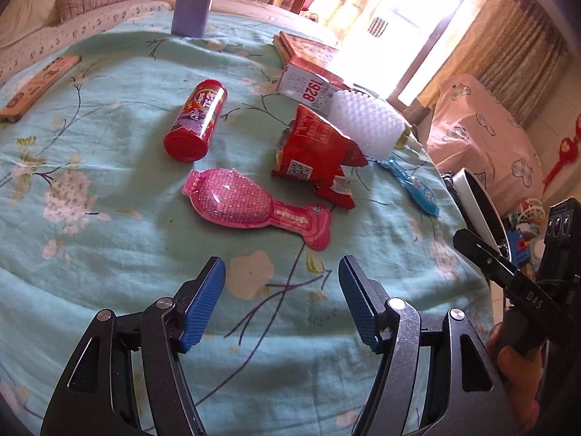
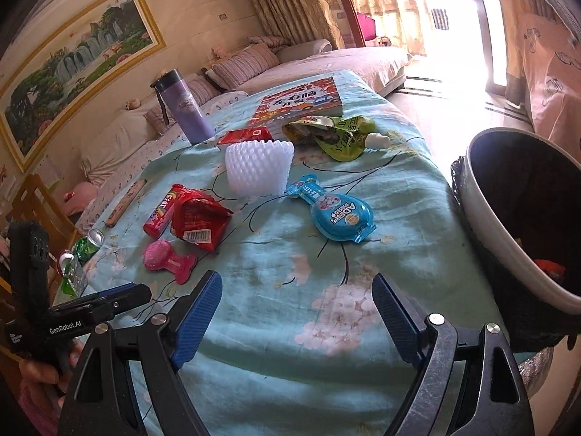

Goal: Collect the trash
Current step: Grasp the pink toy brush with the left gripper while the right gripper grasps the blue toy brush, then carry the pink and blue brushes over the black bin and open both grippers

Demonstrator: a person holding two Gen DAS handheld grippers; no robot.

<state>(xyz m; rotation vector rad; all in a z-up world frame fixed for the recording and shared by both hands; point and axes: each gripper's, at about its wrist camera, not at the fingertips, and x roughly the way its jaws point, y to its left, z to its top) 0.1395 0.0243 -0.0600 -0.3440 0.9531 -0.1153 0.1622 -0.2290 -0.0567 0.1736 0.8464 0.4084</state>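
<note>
Teal floral cloth covers desk (image 2: 381, 218). Left hand-held gripper (image 1: 281, 301) spread, nothing between pads, hovers near pink blister pack (image 1: 250, 207). Right hand-held gripper (image 2: 297, 312) spread wide, empty, over bare cloth near blue blister pack (image 2: 336, 214). Red wrapper (image 1: 312, 152), red tube (image 1: 196, 120), white foam net (image 2: 259, 167) mid-desk. Bin (image 2: 483, 196) beside desk's right edge.

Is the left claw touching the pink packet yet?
Apart. The left wrist view shows bare cloth between the open left claw and the pink packet.
</note>
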